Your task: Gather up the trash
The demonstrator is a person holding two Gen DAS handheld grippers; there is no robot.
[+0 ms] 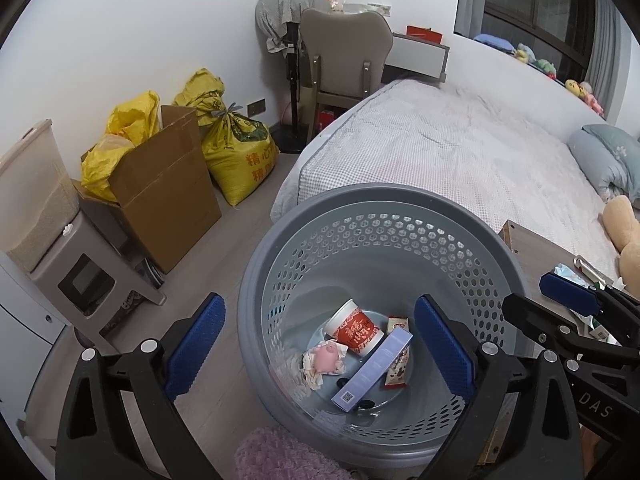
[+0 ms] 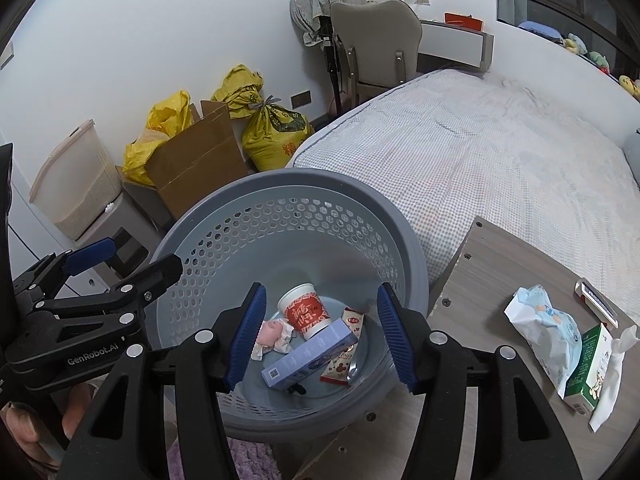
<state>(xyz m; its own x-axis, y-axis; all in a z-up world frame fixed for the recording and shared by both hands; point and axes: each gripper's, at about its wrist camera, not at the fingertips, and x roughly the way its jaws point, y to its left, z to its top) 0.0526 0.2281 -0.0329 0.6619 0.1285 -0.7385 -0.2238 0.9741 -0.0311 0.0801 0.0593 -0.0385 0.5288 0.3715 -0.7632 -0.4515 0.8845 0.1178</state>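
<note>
So, hovering over the grey perforated basket [image 1: 404, 216] with both grippers and pointing down into it. Left gripper [image 1: 320, 350] standing wide open, blue pads empty, nothing between them. Right gripper [image 2: 320, 334] sitting about half open, also gripping nothing, just framing the stuff at the bottom.

Lying at the basket bottom: a red-and-white paper cup [image 1: 354, 330] tipped on its side, a long lavender box [image 1: 372, 370] leaning across a red snack wrapper [image 1: 398, 354], and a crumpled tissue with something pink [image 1: 326, 362] just beside the cup on the left.

Still waiting on the wooden table [image 2: 492, 272] to the right of the basket: a crumpled white-and-blue wrapper [image 2: 546, 332], a green-and-white carton [image 2: 590, 364] touching it, a white tissue [image 2: 614, 376] against the carton, and a small flat box [image 2: 598, 302] near the far edge.

Sitting behind all that: the bed [image 1: 440, 148], a cardboard box [image 1: 168, 188], yellow sacks [image 1: 236, 148] by the wall.
</note>
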